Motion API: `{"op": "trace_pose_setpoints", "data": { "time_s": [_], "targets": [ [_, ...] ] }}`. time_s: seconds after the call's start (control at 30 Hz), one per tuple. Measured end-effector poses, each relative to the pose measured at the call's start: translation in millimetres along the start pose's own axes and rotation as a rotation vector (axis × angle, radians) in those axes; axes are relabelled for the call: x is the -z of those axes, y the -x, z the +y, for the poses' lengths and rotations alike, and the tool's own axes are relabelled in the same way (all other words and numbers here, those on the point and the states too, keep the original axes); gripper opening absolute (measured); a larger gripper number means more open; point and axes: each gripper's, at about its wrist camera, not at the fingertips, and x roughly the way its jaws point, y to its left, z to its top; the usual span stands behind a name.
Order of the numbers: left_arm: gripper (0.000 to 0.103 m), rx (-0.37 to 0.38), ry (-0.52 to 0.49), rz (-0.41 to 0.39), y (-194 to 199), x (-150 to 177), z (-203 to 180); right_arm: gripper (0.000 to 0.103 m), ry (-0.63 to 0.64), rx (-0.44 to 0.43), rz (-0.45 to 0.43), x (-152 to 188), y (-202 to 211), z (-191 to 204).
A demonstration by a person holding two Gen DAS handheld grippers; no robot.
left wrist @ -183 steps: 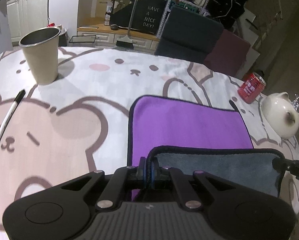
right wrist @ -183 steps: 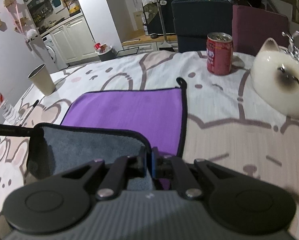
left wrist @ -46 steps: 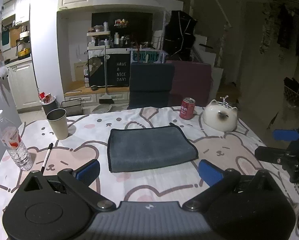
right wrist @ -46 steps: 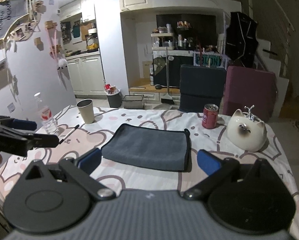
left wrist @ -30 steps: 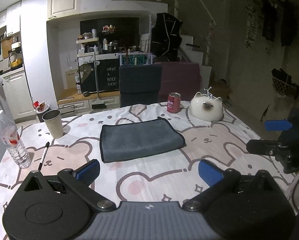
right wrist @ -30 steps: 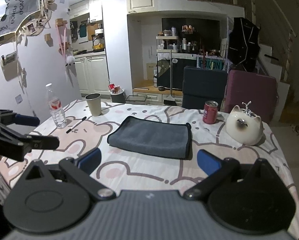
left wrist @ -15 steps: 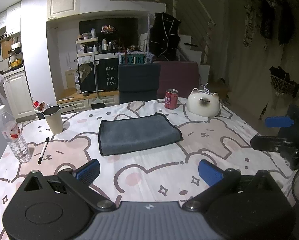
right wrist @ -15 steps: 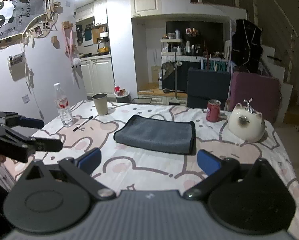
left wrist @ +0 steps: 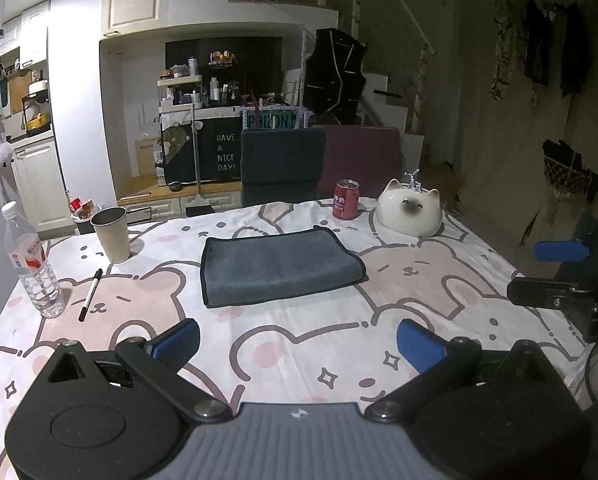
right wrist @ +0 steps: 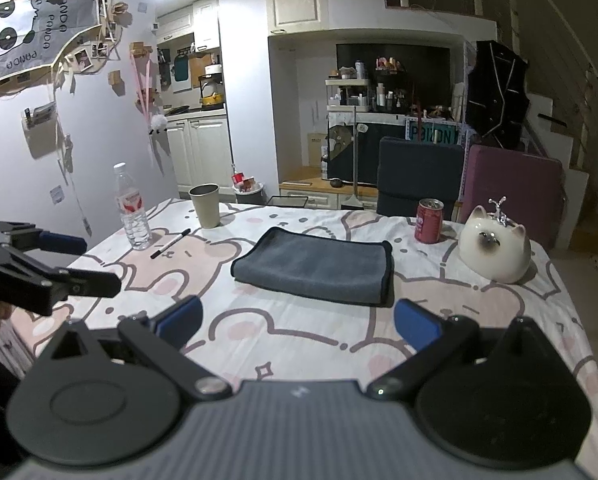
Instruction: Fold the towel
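Note:
The towel [left wrist: 277, 266] lies folded in half, grey side up, on the bear-print table; it also shows in the right wrist view [right wrist: 319, 266]. My left gripper [left wrist: 299, 342] is open and empty, held high over the near table edge, well back from the towel. My right gripper [right wrist: 297, 322] is open and empty, also back from the towel. Each gripper shows in the other's view: the right gripper [left wrist: 559, 276] at the right, the left gripper [right wrist: 55, 262] at the left.
On the table stand a water bottle [left wrist: 33, 266], a metal cup [left wrist: 111, 234], a black pen [left wrist: 90, 294], a red can [left wrist: 346, 199] and a white cat-shaped pot [left wrist: 410, 214]. Two chairs [left wrist: 283, 166] stand behind the far edge.
Both grippers let go of the towel's near edge after folding it over the purple side. Both have since pulled back and up, away from the towel, and stand open.

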Motion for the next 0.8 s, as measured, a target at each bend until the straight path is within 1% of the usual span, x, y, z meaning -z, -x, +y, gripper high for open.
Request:
{"op": "trace_pose_setpoints", "data": {
  "time_s": [0.8],
  "targets": [
    [0.103,0.003,-0.002,-0.001,-1.9,0.9,-2.5,0.103,-0.005,-0.004,-0.004,3.5,1.4,3.0]
  ]
}}
